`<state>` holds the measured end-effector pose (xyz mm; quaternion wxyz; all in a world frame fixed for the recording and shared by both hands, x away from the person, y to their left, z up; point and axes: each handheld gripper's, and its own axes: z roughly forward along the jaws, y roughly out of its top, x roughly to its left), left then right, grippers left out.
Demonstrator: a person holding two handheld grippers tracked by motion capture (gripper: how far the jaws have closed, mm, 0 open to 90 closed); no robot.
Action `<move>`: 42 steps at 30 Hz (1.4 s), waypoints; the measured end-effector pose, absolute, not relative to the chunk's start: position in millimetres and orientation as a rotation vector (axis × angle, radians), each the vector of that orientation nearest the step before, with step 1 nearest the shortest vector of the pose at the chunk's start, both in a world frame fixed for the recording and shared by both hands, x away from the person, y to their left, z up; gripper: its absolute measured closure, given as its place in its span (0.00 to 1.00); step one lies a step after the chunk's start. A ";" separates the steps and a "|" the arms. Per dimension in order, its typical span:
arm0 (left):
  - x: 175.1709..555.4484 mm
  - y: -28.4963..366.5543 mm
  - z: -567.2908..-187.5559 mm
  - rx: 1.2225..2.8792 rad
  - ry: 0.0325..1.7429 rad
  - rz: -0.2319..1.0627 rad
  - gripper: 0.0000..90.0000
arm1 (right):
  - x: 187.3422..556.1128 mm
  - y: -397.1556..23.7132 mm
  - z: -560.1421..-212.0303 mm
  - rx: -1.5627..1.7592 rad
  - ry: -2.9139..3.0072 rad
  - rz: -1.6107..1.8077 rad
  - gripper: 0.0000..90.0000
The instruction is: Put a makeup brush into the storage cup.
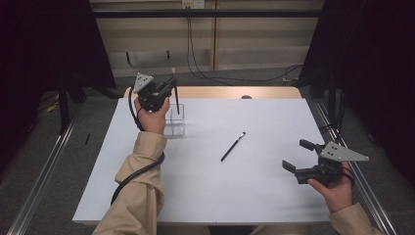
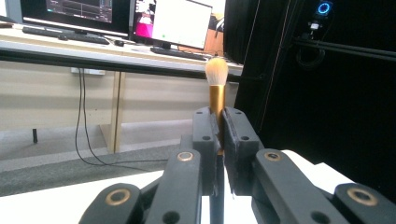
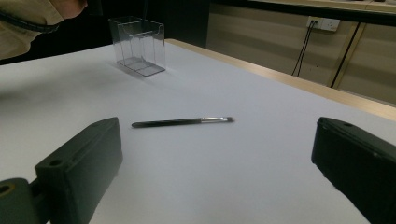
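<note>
From above, toward ten o'clock on the white bench point(image 1: 235, 191), your left gripper point(image 1: 171, 84) is raised in your left hand point(image 1: 152, 116), its fingers clamped on a makeup brush point(image 1: 175, 93) with a dark handle that slants down toward a clear plastic holder point(image 1: 176, 122) standing just beside your hand. The brush's pale tip points up and away from you. Near the bench's middle, a thin dark brush point(image 1: 233, 146) lies flat, its tip toward one o'clock, well apart from both grippers. At four o'clock your right gripper point(image 1: 299, 155) hovers near the bench edge in your right hand point(image 1: 335, 192), fingers spread apart and holding nothing.

Along your left gripper point(image 2: 219, 135), the two black fingers point(image 2: 204, 140) press together on the makeup brush point(image 2: 216, 88). Its gold ferrule and fluffy cream bristles stand upright at twelve o'clock above the fingertips, with monitors and a desk blurred behind.

Along your right gripper point(image 3: 217, 154), the fingers point(image 3: 79, 163) sit wide apart at seven and four o'clock. Between them, farther off, the thin dark brush point(image 3: 182, 122) rests on the bench point(image 3: 233, 177), its silver ferrule and tip toward three o'clock. The clear plastic holder point(image 3: 137, 44) stands at eleven o'clock, its compartments see-through, and your tan sleeve point(image 3: 28, 23) shows at ten o'clock.
</note>
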<state>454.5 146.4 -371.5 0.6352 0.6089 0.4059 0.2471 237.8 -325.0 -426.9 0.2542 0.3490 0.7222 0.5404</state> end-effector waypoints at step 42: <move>449.3 144.7 -397.7 1.434 0.956 0.554 0.94 | 237.4 -324.8 -426.4 0.945 1.960 1.470 0.02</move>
